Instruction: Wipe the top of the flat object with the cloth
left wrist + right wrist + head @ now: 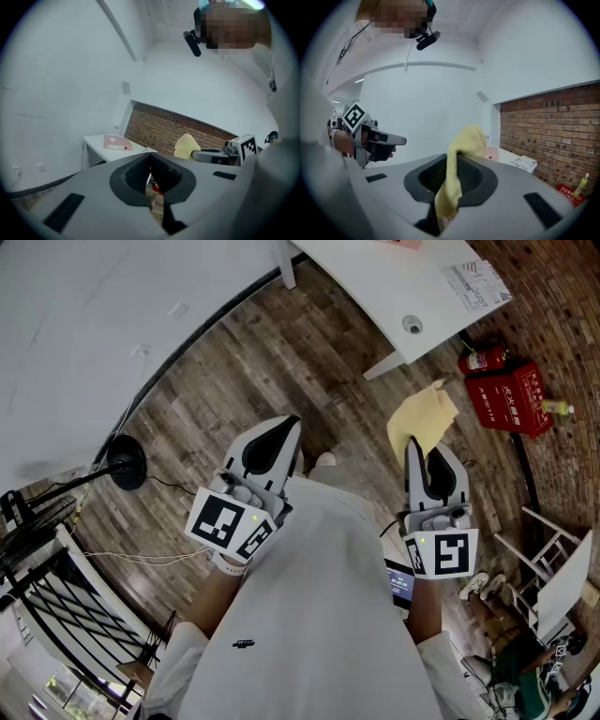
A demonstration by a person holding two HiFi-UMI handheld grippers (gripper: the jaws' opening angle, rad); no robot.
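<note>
Cloth (467,140) in right tongs (451,161); pink folder (117,143) on table (95,142)

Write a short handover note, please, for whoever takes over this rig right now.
Left gripper: jaws together, nothing between them, held in the air.
Right gripper: shut on the soft yellow cloth, which hangs down through the jaws.
The flat pink folder lies on the white table by the brick wall, well away from both grippers.
Done: the cloth is in hand.
Left: step up to the table, bring the cloth down on the folder's top and wipe it. Nothing touches the folder yet.
</note>
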